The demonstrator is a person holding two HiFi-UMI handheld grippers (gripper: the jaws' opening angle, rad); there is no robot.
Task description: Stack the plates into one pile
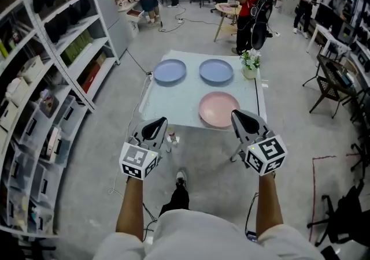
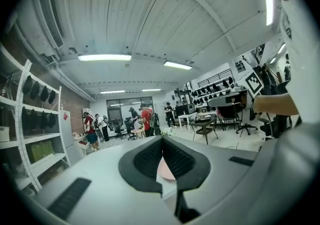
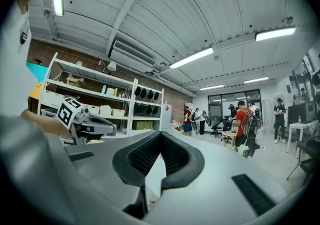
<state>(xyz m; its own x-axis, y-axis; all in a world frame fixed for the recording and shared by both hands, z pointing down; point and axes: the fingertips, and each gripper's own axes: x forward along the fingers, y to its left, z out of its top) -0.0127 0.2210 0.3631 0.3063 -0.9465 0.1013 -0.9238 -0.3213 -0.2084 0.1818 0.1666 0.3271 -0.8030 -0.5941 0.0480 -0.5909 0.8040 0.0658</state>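
Nothing is stacked yet, by the look of it. All three plates lie separately on the counter [image 1: 173, 103]: the left blue plate [image 1: 169, 71] and the right blue plate [image 1: 216, 70] side by side along the far edge, and the pink plate [image 1: 218, 108] nearer the person, towards the right. None of them touch. A small pot of flowers [image 1: 250, 63] stands at the far right edge.

The left gripper [image 1: 155, 129] and the right gripper [image 1: 243, 120] hang just short of the counter's near edge, each with its jaws pressed together on nothing.

I'd say the whole job is ahead: pick up one plate, set it on another, then add the third.
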